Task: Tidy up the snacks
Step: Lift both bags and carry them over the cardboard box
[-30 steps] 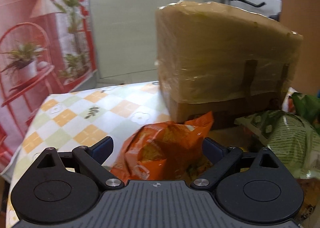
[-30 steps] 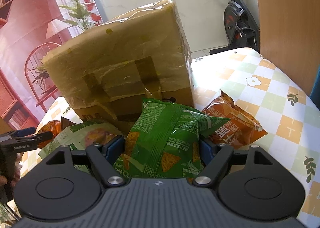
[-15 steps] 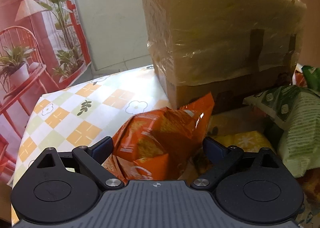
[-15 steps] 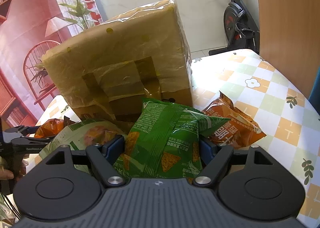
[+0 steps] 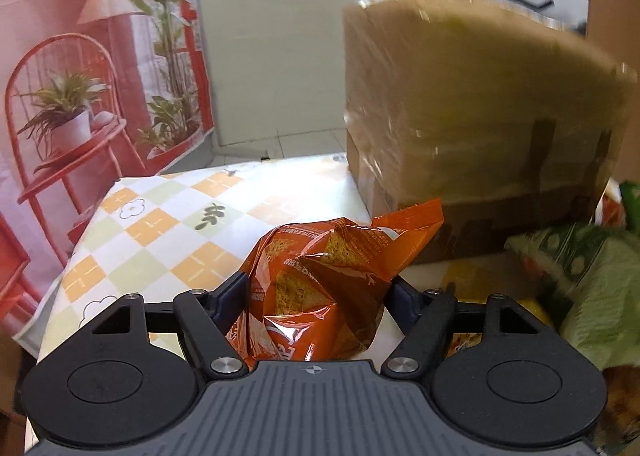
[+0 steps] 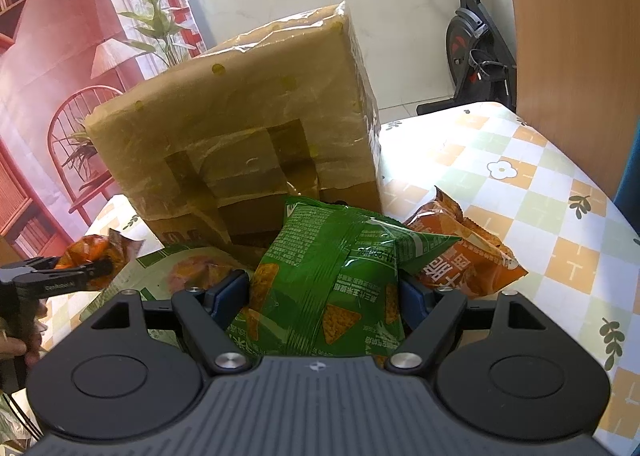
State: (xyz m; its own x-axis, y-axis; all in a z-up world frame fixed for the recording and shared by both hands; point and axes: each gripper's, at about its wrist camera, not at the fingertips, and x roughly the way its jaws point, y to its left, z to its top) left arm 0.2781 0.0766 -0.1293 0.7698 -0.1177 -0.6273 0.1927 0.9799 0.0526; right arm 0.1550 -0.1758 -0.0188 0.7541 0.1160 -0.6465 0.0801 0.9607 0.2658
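Observation:
In the left wrist view an orange snack bag [image 5: 332,256] sits crumpled between the fingers of my left gripper [image 5: 316,290]. Its jaws are closing and both pads press on the bag's sides. The right wrist view shows that same gripper [image 6: 80,272] at the far left, with the orange bag [image 6: 90,250] in it. My right gripper [image 6: 320,286] is shut on a green chip bag [image 6: 332,256], held just in front of the plastic-wrapped cardboard box [image 6: 248,115]. A second orange bag [image 6: 460,256] lies on the table to the right.
The tall box [image 5: 472,115] stands mid-table on a checked tablecloth [image 5: 160,232]. A large pale green bag [image 5: 592,284] lies between the two grippers. A wooden panel [image 6: 568,35] rises at the right, an exercise bike [image 6: 476,43] behind it. A hand [image 6: 16,344] holds the left gripper.
The left gripper's fingers have come inward onto the orange bag, which now looks squeezed, and the view has shifted sideways. The right gripper and green bag have not moved.

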